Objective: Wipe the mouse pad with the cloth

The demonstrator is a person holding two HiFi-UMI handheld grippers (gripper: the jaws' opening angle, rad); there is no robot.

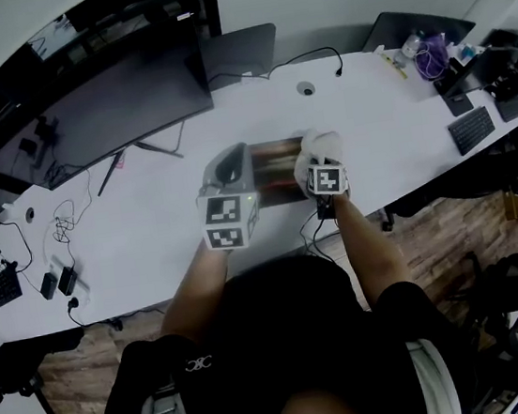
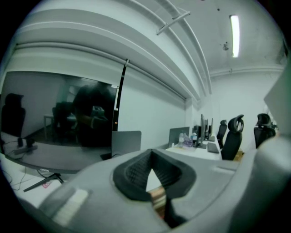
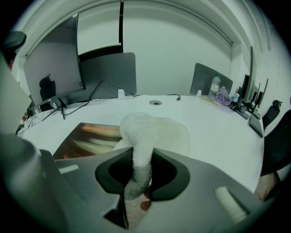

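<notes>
The rectangular mouse pad (image 1: 273,173) lies flat on the white surface (image 1: 148,230), near its front edge and straight ahead of the person. It shows a smooth face streaked in brown, orange and pale bands.

The right tool (image 3: 142,157) is clamped on a white cloth (image 3: 154,129). The cloth's nap is fuzzy, like terry, and a narrow neck of it is squeezed between the 2 black ribbed pads. Beyond them it swells into a soft, rounded bunch. That bunch rests at the pad's right end, partly on the pad and partly on the bare surface beside it.

The left tool (image 2: 151,154) sits over the pad's left end and points roughly level toward a large dark monitor (image 1: 113,107). Its 2 black textured pads are pressed together at the tips, forming a peaked arch, with nothing visibly caught between those tips. Through the gap below the arch, a sliver of white surface and a striped strip of the mouse pad show.

Each tool carries a cube (image 1: 231,222) with square black-and-white markers, facing up in the head view.
</notes>
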